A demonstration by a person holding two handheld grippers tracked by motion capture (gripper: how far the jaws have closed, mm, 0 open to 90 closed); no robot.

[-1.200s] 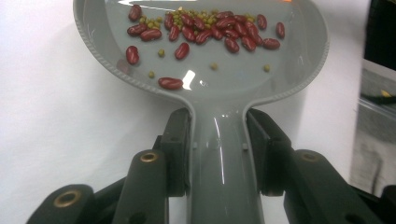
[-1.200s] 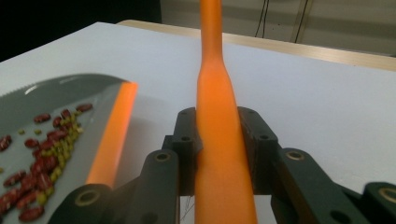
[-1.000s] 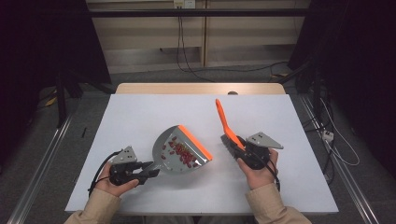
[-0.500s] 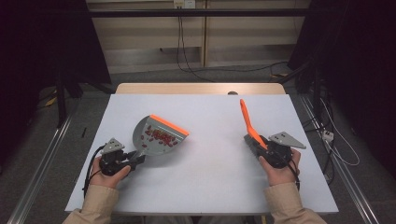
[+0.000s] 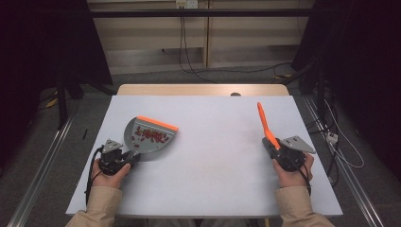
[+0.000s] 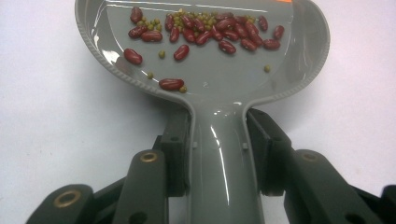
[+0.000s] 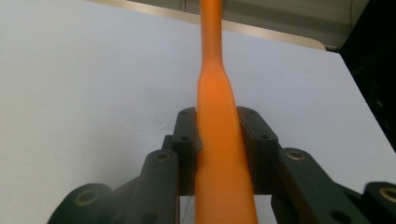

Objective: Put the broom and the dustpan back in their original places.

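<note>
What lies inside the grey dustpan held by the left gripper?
The dustpan holds red beans and small green beans, mostly near its far edge. The table under the pan is hidden.

No readable text, labels, brands or numbers anywhere: dustpan (image 6: 205, 79), orange handle (image 7: 219, 140), both tools and the desk (image 5: 213, 142) are all unmarked.

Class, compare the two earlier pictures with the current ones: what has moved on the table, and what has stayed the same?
The left tool carried the grey dustpan from mid-table toward the left side; the right tool carried the orange brush to the right, so the two have drawn apart. Unchanged: each tool is shut on its handle, the red beans and small green ones lie in the pan, and the brush points up and away.
</note>
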